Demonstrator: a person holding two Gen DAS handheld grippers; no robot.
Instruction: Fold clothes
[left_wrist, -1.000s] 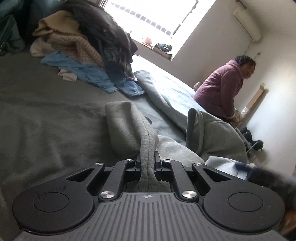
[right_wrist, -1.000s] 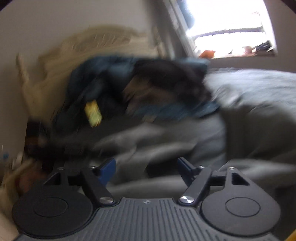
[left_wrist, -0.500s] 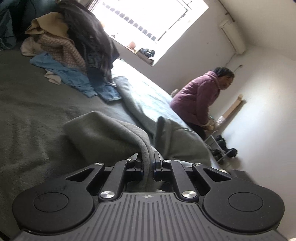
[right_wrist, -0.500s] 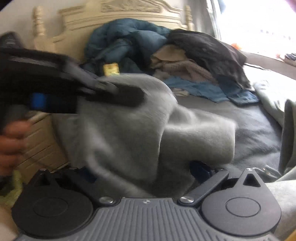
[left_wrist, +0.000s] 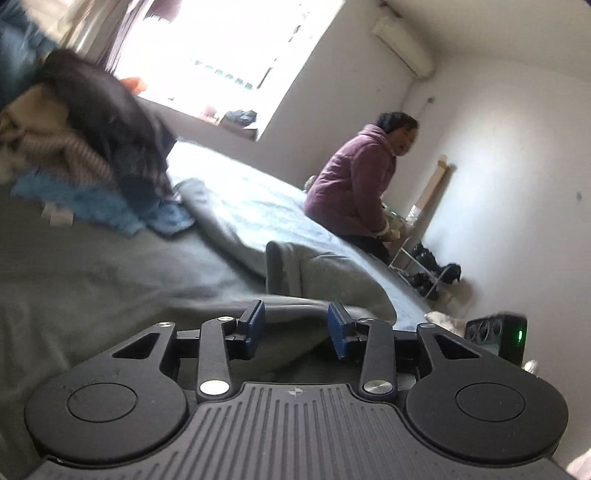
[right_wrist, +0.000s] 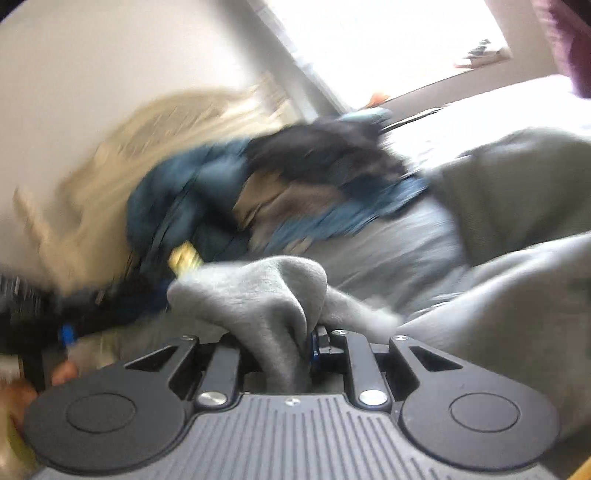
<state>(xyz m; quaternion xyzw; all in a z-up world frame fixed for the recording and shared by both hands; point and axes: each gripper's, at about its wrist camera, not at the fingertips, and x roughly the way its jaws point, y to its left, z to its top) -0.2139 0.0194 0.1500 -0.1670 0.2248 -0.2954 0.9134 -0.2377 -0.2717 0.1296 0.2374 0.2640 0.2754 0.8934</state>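
Note:
A grey sweatshirt-like garment (left_wrist: 325, 273) lies crumpled on the bed, beyond my left gripper (left_wrist: 295, 314). That gripper's jaws are opening, its blue pads (left_wrist: 255, 325) are bare, and the cloth lies below and past them, untouched. In the right wrist view a bunched fold of the same grey garment (right_wrist: 258, 288) rises from between the fingers of my right gripper (right_wrist: 284, 332). Its jaws are closing and pinch the fold. This view is motion-blurred.
A pile of unfolded clothes (left_wrist: 85, 147) sits on the grey bed cover (left_wrist: 92, 266) near the cream headboard (right_wrist: 147, 147). A person in a purple jacket (left_wrist: 354, 184) sits at the bed's far edge by a shoe rack (left_wrist: 424, 266). A black device with a green light (left_wrist: 509, 336) is at right.
My left gripper let go of the grey fabric, opened and rose. My right gripper, wide open before, swung in and closed on a fold of the grey garment.

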